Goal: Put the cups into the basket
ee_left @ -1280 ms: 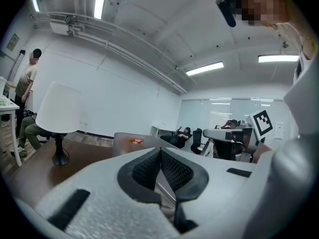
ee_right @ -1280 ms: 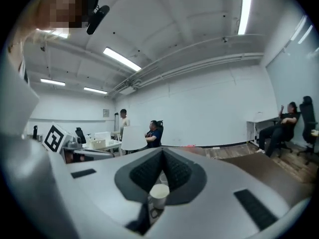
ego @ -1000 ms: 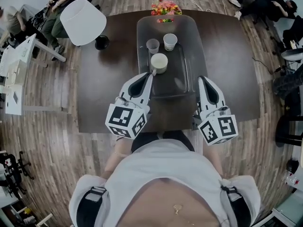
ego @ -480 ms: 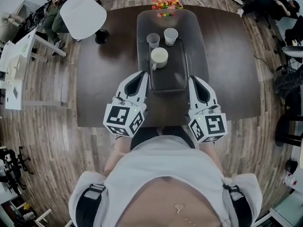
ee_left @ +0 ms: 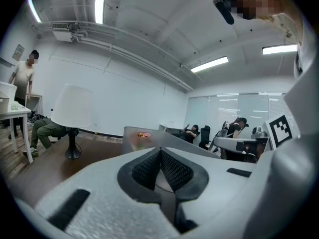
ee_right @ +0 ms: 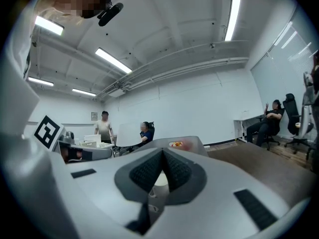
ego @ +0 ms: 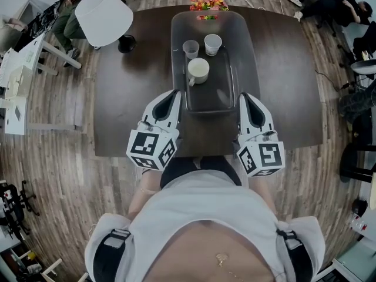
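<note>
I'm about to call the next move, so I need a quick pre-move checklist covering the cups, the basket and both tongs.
1. Cups in the basket: ok. The mug, grey cup and white cup stand upright inside.
2. Left tongs empty: ok, shut with nothing between them.
3. Right tongs empty: ok, shut with nothing between them.
4. Tongs clear of the basket: cannot tell, since both tips sit at its near corners.
5. Lamp out of the way: ok, it stands far to the basket's left.
</note>
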